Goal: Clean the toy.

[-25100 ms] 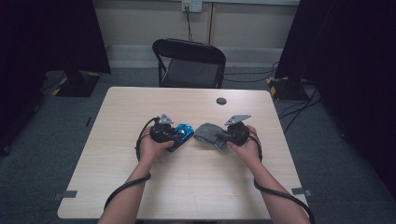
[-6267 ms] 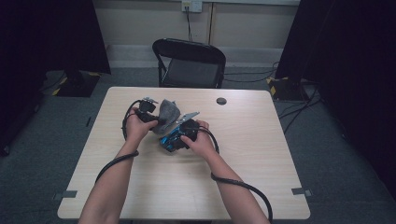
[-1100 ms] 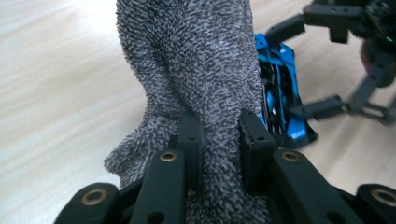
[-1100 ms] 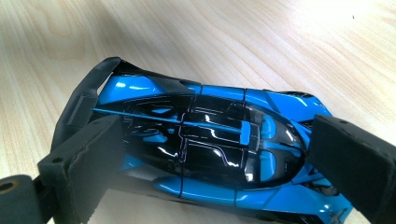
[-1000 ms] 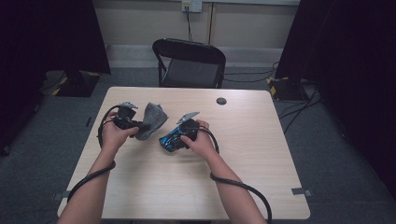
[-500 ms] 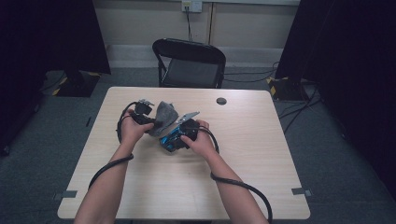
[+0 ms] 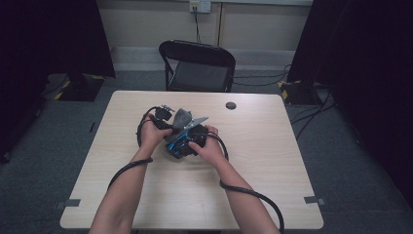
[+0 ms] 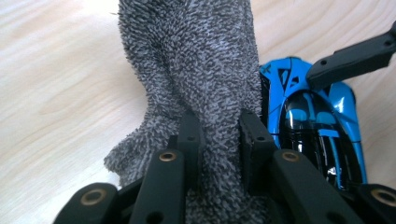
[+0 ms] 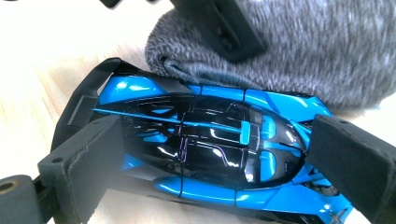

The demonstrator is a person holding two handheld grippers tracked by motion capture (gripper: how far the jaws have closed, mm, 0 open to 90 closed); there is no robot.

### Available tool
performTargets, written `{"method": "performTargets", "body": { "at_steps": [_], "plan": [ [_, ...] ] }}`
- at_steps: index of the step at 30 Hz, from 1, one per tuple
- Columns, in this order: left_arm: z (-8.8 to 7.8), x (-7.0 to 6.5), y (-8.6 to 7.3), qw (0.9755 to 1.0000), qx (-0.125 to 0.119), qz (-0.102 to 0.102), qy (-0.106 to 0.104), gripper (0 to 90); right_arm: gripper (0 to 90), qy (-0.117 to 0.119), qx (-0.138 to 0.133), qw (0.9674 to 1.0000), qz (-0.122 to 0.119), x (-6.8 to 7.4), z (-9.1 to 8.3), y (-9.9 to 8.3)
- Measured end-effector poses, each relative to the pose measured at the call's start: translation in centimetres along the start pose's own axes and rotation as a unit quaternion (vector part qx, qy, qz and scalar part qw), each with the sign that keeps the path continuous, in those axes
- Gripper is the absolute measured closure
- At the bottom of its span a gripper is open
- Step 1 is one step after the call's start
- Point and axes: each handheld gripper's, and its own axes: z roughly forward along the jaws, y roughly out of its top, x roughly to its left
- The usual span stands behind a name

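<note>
Cloth comes first: the left gripper (image 8: 217,140) pinches a fuzzy grey cloth (image 8: 196,70) tight between its jaws, and the cloth hangs bunched past the tips. Just beside those jaws sits the blue toy car (image 8: 313,121). The right gripper (image 9: 224,154) squeezes the car (image 9: 205,149) end to end, nose on one jaw and tail wing on the other. Past the car, the cloth (image 9: 317,51) touches its side. The car looks shiny, so a hard rub could make it slip out and drop onto the wooden table (image 7: 272,185).
</note>
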Motion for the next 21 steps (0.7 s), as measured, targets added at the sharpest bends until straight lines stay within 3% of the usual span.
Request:
{"method": "performTargets", "body": {
  "at_steps": [1, 9, 21],
  "plan": [
    [0.28, -0.11, 0.05, 0.9999, 0.009, 0.01, 0.0, 73.7, 3.5, 0.0, 0.002, 1.0, 0.0, 0.0, -0.01, 0.03],
    [0.44, -0.15, -0.19, 0.9997, 0.01, 0.024, -0.001, 74.0, 3.5, 0.0, 0.001, 1.0, 0.0, 0.0, -0.01, 0.02],
    [-0.19, 0.14, -0.9, 0.9994, 0.011, 0.027, -0.016, 74.5, 3.5, 0.0, 0.004, 1.0, 0.0, 0.02, 0.0, 0.09]
  ]
}}
